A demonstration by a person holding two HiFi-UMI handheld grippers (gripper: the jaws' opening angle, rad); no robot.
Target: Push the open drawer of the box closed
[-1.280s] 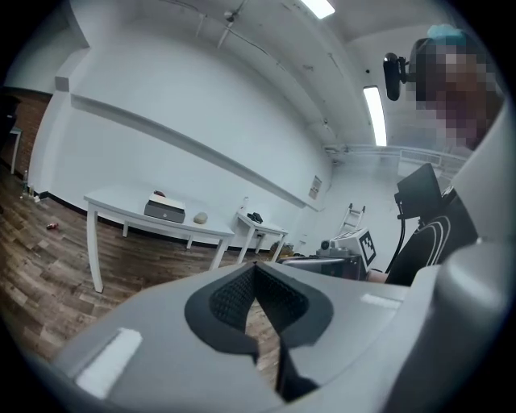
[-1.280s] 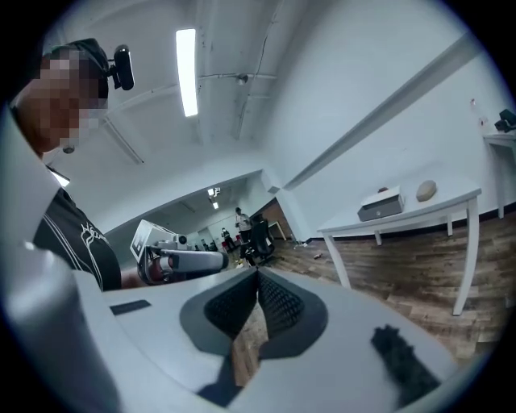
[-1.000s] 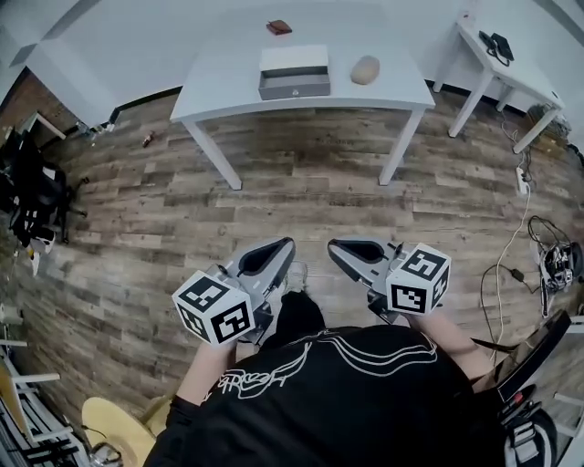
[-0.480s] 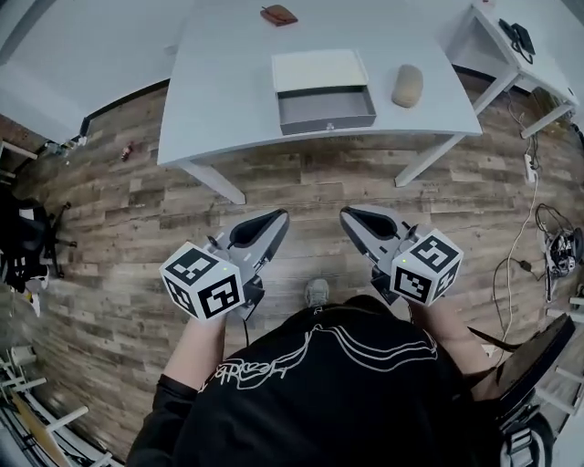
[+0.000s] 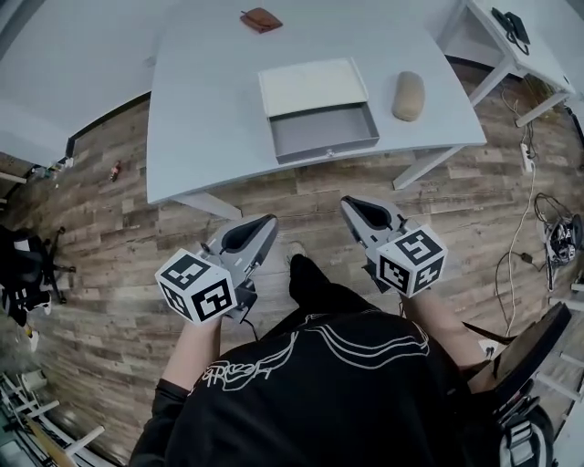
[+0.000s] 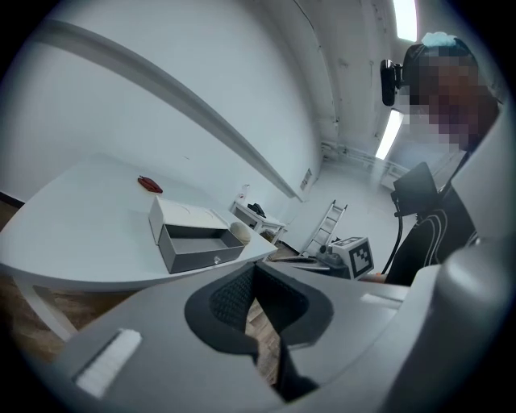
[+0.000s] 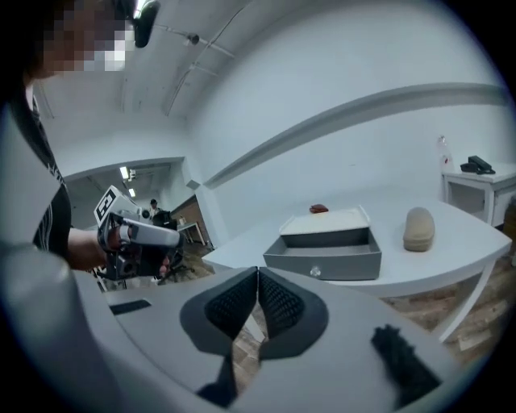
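A person in a black printed shirt (image 5: 310,392) faces a white surface (image 5: 205,119) with a two-fingered gripper in each hand. Both grippers are held low over the wood floor (image 5: 137,228), well short of the box (image 5: 312,86) that sits on the surface. The box, white on top, lies near the surface's front edge. Its grey drawer (image 5: 324,134) stands pulled out toward the person, with a small round knob (image 5: 329,153) at the middle of its front. The left gripper (image 5: 267,222) is on the person's side of the box and to its left, pointing toward it; its fingers (image 6: 231,302) are pressed together with nothing between them. The right gripper (image 5: 350,204) is also on the person's side of the box, slightly to its right, and its fingers (image 7: 280,305) likewise meet at the tips, holding nothing. Neither gripper touches the box or the drawer. Just right of the box rests a tan oval object (image 5: 408,95). Beyond the box, to its left, lies a small reddish-brown item (image 5: 261,19). Farther right of the box stands a smaller white surface (image 5: 525,59) bearing a black device (image 5: 511,25).
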